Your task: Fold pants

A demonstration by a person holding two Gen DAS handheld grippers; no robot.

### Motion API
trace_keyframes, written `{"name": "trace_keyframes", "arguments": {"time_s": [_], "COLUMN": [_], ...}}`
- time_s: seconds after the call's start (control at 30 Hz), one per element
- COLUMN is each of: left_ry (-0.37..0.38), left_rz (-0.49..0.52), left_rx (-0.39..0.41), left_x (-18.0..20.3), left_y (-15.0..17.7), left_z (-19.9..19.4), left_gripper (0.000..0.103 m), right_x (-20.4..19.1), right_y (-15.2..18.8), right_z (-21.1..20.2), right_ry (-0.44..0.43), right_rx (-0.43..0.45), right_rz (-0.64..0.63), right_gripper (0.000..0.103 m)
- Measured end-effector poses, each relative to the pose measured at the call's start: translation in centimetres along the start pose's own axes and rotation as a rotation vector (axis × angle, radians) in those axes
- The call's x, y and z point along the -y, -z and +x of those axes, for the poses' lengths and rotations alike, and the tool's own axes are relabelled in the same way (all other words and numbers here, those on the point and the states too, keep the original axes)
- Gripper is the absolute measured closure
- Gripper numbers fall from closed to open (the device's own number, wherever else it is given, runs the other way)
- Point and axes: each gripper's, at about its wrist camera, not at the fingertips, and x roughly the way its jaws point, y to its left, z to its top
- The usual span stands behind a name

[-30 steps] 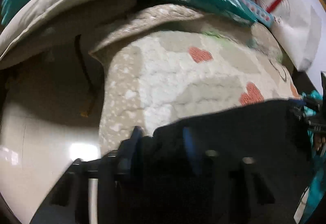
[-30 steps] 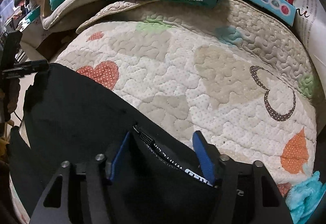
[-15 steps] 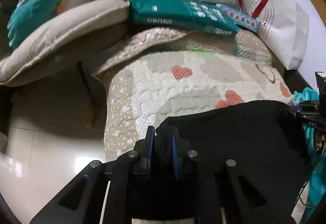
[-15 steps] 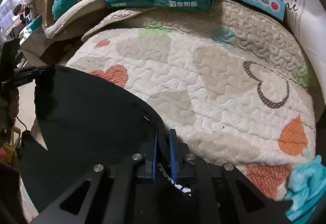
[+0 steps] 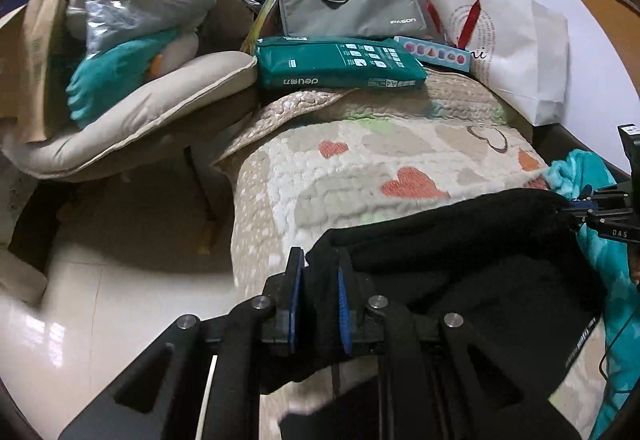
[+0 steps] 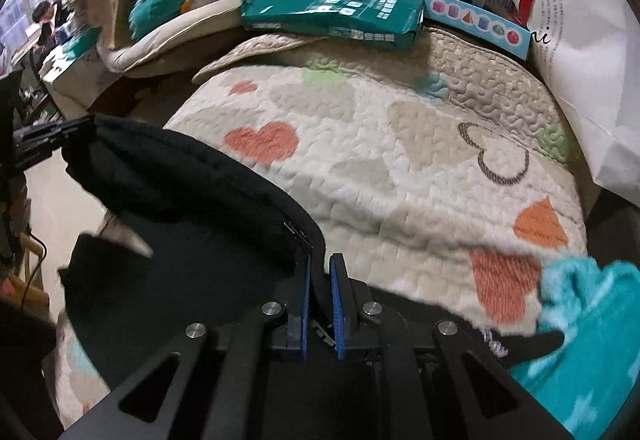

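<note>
The black pants hang between my two grippers above the near end of a quilted heart-print bed cover. My left gripper is shut on one corner of the pants' edge. My right gripper is shut on the other corner, by a small tag, and it also shows at the right edge of the left wrist view. In the right wrist view the pants stretch left to the other gripper. The cloth sags in a fold between them.
A green paper ream, a blue toy box, a grey laptop bag and a white paper bag line the far end. A beige cushion with bags lies left. A teal blanket lies at the right. Tiled floor is on the left.
Both grippers closed on the pants' edge and lifted it up and back toward me. The cloth now hangs folded between them, and more of the bed cover shows.
</note>
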Motion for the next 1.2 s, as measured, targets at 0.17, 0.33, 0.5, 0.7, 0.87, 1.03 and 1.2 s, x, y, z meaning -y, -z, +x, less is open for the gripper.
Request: {"name": "trace_keyframes", "arguments": {"time_s": [0.17, 0.33, 0.5, 0.7, 0.87, 1.03, 1.2], "left_ry": [-0.039, -0.096, -0.17, -0.215, -0.27, -0.321, -0.279], "left_rz": [0.009, 0.046, 0.132, 0.147, 0.028, -0.275, -0.374], "left_rx": [-0.035, -0.092, -0.17, -0.211, -0.164, -0.089, -0.065], "left_x": [1.0, 2.1, 3.0, 2.0, -1.1, -6.6, -6.8], "left_y": [5.0, 9.3, 12.4, 14.6, 14.5, 13.8, 11.5], "left_z": [-2.9, -4.0, -4.1, -5.7, -8.5, -11.5, -11.2], "left_gripper": [0.088, 0.087, 0.082, 0.06, 0.056, 0.056, 0.055], "right_x": [-2.3, -4.8, -7.4, -9.5, -10.1, -10.5, -11.0], "right_y": [4.1, 8.8, 12.6, 15.9, 16.6, 17.6, 17.1], "right_z": [-1.8, -2.4, -1.9, -0.6, -0.5, -0.7, -3.0], "right_ry": [0.0, -0.007, -0.011, 0.01, 0.032, 0.05, 0.032], "right_rx": [-0.03, -0.081, -0.143, -0.218, -0.254, -0.306, -0.277], "right_rz": [-0.011, -0.032, -0.083, -0.151, -0.177, -0.194, -0.208], "right_gripper": [0.097, 0.097, 0.098, 0.097, 0.093, 0.075, 0.07]}}
